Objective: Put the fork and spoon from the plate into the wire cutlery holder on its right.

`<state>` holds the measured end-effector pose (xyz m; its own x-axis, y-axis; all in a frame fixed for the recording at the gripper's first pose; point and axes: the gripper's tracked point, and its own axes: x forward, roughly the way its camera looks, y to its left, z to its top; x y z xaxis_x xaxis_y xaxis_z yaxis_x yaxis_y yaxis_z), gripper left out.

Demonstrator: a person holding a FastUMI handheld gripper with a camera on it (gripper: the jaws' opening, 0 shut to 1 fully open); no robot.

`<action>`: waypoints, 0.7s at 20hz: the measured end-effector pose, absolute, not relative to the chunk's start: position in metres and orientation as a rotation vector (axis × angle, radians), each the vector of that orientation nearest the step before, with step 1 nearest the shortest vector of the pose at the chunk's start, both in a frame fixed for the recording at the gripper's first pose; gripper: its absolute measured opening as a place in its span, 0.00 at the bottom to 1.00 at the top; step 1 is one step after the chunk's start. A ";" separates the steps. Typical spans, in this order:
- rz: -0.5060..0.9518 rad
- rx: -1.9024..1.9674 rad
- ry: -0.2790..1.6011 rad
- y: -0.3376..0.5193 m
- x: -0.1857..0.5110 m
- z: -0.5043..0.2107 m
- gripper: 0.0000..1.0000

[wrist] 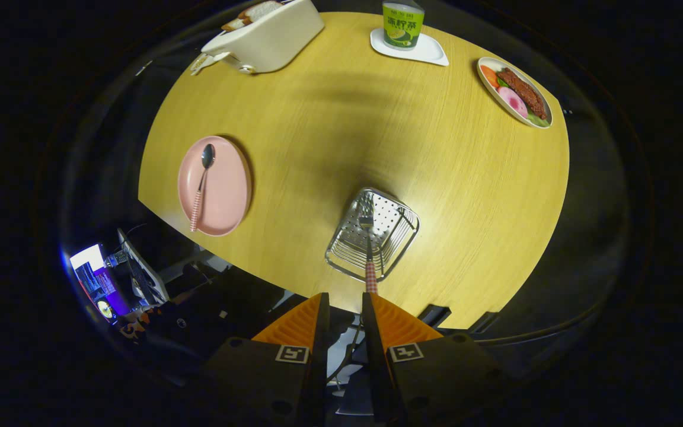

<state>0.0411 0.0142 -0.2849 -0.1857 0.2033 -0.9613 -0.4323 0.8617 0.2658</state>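
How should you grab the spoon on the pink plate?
Grip the spoon by its checked handle, near the end that pokes over the pink plate's rim. It lies flat, so come from above, fingers straddling the thin handle crosswise. The raised end likely leaves room underneath. The hand-held gripper is now above the wire holder, open, with the fork's handle by one finger.

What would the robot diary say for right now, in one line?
gripper: open, fork handle off one fingertip | fork: in wire cutlery holder | spoon: on pink plate | next: spoon
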 end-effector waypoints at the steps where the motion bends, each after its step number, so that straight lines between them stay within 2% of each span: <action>1: 0.593 -0.149 1.631 0.027 0.039 -0.278 0.34; 7: 0.732 0.022 1.495 0.129 0.018 -0.250 0.36; 14: 0.813 0.090 1.509 0.247 -0.019 -0.287 0.38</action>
<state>-0.0187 0.2472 -0.2868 -0.1419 0.5215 -0.8414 -0.4158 0.7400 0.5287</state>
